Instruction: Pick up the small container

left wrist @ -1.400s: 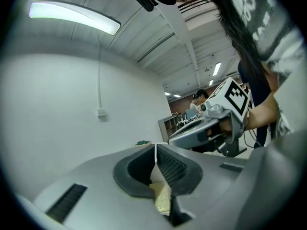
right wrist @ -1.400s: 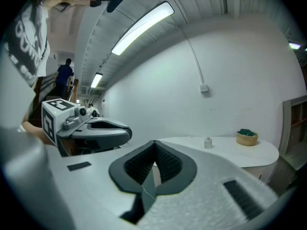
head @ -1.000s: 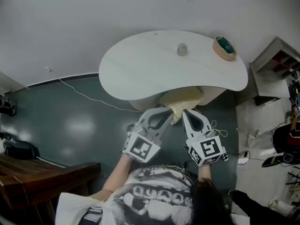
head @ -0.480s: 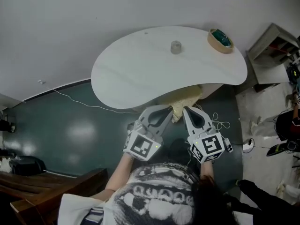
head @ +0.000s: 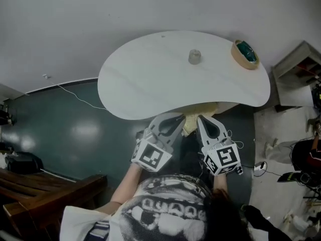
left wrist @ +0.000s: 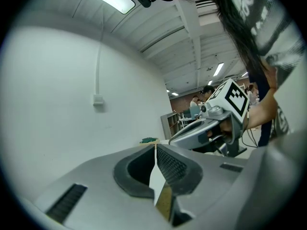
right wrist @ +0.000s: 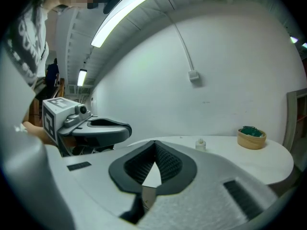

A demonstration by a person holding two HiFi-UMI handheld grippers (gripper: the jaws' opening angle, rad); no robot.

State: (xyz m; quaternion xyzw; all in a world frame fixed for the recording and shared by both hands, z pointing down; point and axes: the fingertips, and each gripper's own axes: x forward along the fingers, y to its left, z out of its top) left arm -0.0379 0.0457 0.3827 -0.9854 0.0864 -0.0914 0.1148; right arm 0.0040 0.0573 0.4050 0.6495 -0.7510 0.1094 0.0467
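Observation:
A small clear container with a cap stands upright near the far middle of the white table; it also shows small in the right gripper view. My left gripper and right gripper hang side by side just short of the table's near edge, well away from the container. Both have their jaws closed tip to tip with nothing between them, as the left gripper view and right gripper view show.
A round wooden bowl with green contents sits at the table's far right end. A yellowish foam block lies under the table edge. A cable runs over the dark floor at left; shelving stands at right.
The view has shifted slightly; the table and container sit a little differently in frame. Both grippers stay together near the table's front edge, jaws unchanged.

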